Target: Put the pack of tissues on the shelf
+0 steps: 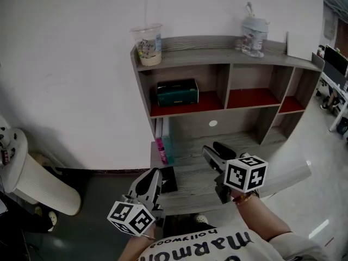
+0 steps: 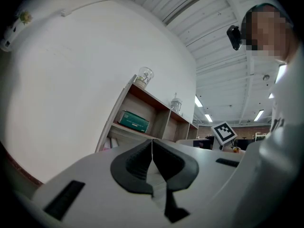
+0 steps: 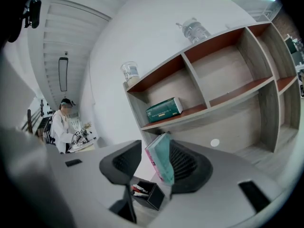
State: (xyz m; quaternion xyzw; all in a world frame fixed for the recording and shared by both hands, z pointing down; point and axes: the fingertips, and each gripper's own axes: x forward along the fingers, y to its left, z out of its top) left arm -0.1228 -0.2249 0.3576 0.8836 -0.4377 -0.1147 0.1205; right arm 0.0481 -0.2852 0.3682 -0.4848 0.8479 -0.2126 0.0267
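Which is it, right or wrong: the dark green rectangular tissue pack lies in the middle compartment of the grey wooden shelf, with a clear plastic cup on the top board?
Wrong: the dark green rectangular tissue pack lies in the left compartment of the grey wooden shelf, not the middle, as the head view shows. The clear plastic cup is on the top board.

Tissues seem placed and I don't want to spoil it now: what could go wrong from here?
The right gripper, jaws apart and empty, points at the upright pink and teal books; a forward push could topple them. The shut left gripper sits right beside the black pen holder and might knock it.
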